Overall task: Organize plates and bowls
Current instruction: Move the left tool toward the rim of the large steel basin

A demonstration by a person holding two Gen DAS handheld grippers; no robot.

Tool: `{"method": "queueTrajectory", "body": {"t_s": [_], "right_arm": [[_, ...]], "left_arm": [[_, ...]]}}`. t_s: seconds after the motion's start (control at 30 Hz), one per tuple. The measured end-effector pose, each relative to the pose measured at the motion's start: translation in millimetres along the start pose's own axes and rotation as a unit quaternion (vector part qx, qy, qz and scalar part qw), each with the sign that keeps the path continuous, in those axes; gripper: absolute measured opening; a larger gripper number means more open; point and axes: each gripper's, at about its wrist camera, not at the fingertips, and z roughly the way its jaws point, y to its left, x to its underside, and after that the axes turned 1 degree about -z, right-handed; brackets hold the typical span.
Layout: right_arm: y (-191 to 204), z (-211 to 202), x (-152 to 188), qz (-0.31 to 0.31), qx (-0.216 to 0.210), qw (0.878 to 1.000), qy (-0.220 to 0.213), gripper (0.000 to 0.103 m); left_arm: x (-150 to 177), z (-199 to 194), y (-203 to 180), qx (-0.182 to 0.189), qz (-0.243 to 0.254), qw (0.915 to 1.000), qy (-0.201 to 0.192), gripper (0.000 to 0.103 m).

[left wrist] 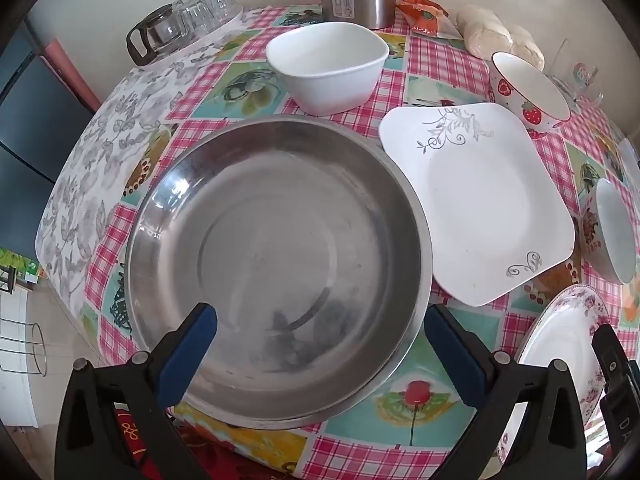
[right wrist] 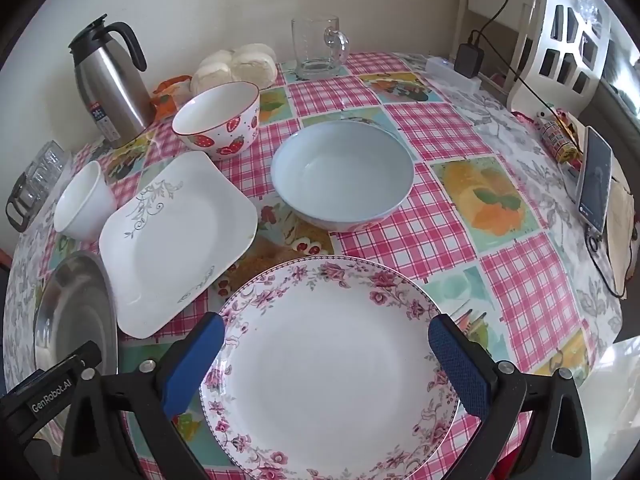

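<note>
Both my grippers hang spread wide, gripping nothing: the left gripper (left wrist: 320,352) over the steel basin (left wrist: 276,268), the right gripper (right wrist: 326,364) over the floral plate (right wrist: 328,364). Between them the square plate (right wrist: 176,240) lies flat on the bench (right wrist: 520,280).

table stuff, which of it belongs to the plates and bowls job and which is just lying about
For the job:
steel basin
square plate
floral plate
pale blue bowl
strawberry bowl
small white bowl

Just lying about:
thermos jug
glass mug
buns
phone
upturned glasses
</note>
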Motion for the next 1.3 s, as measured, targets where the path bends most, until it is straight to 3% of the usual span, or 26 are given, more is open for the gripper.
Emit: {"method": "queueTrajectory", "body": {"t_s": [0.5,1.3], "right_arm": [[7,-2,-1,-0.020,-0.005,1.000,-0.022,0.103],[12,5,2,-0.036,0.003,0.999,0.000,0.103]], "left_arm": [[1,2,1,0.005,0.001,1.0000,0.009,0.103],[3,7,0,0.009,0.008,0.9996,0.027,0.103]]}}
